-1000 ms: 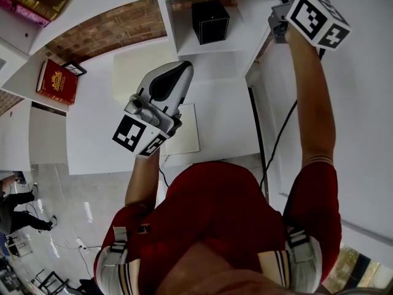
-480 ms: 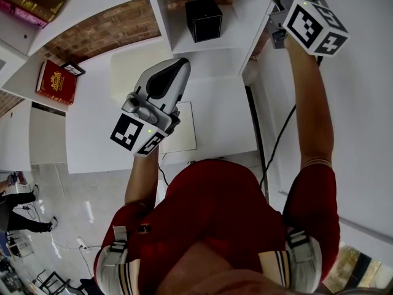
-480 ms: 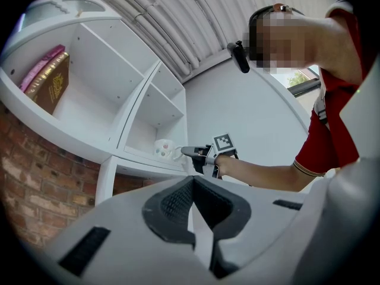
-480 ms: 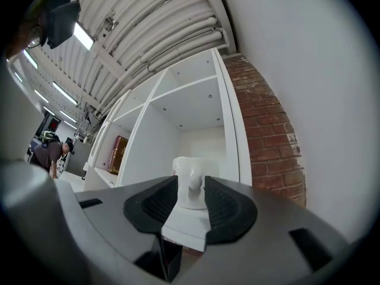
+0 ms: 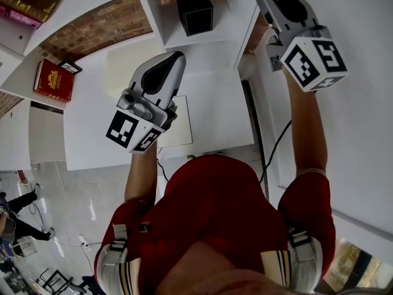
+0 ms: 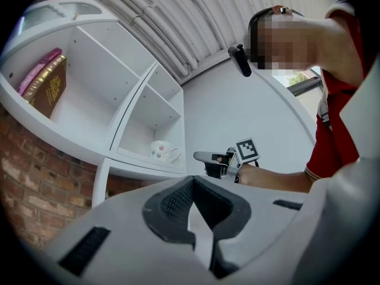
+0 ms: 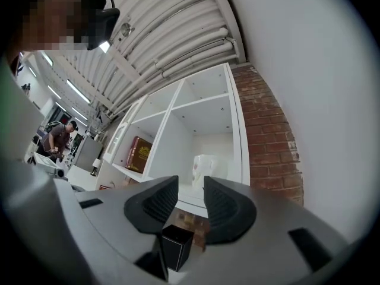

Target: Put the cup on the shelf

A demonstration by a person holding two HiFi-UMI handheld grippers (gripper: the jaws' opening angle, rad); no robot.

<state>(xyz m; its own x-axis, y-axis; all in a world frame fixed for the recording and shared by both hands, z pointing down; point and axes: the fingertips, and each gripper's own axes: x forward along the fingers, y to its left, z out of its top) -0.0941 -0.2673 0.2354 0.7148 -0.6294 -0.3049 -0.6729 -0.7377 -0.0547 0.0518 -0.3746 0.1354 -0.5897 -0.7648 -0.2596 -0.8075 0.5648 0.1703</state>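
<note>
White shelving (image 5: pixel 228 24), brick wall (image 5: pixel 104 26) — white desk (image 5: pixel 92 134), glossy floor (image 5: pixel 61 203)

White shelf (image 6: pixel 138 161) — cup (image 6: pixel 161 152) in one compartment, books (image 6: pixel 47 86) in another, black box (image 5: pixel 194 13) lower

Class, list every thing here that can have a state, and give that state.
cup: upright on the shelf, held by nothing.
right gripper: jaws apart, just opened, nothing between them.
left gripper: shut, empty.
black box: upright in its compartment.
book: standing, closed.
</note>
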